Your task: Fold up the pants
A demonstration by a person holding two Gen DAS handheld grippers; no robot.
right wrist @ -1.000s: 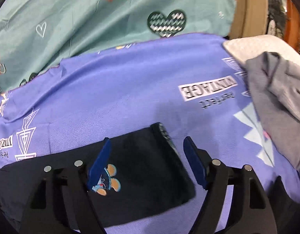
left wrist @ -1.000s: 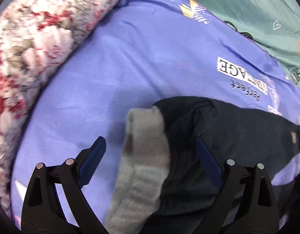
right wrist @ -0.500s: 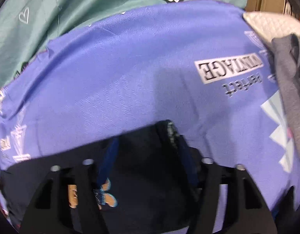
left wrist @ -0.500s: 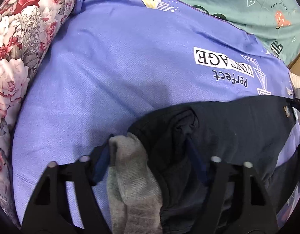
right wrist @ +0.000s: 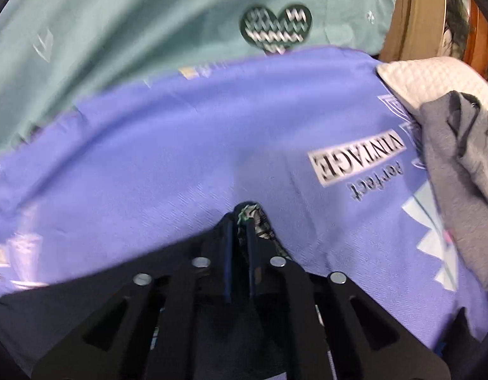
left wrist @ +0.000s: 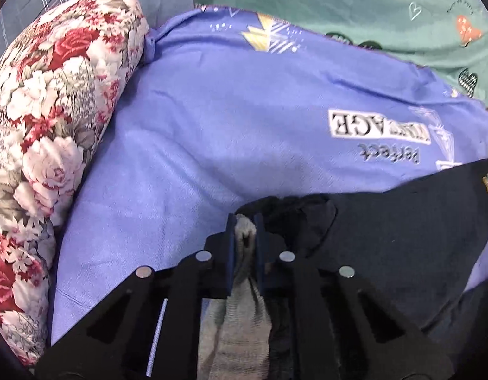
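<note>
Dark navy pants (left wrist: 402, 237) lie on a purple-blue sheet (left wrist: 228, 126). My left gripper (left wrist: 245, 224) is shut on the grey waistband (left wrist: 240, 326) of the pants, at their left end. In the right wrist view the pants (right wrist: 69, 310) stretch off to the lower left. My right gripper (right wrist: 242, 218) is shut on their patterned hem corner (right wrist: 259, 221) at the other end. Both ends sit a little above the sheet (right wrist: 180, 158).
A floral bolster pillow (left wrist: 53, 126) lies along the left edge. A teal patterned sheet (right wrist: 148, 31) covers the far side. A grey garment (right wrist: 459, 174) on a white quilted cloth (right wrist: 418, 76) lies at the right. A wooden frame (right wrist: 415, 15) stands behind.
Both grippers were open around the pants' ends a second ago. Both have closed on the fabric, left on the grey waistband, right on the hem corner.
</note>
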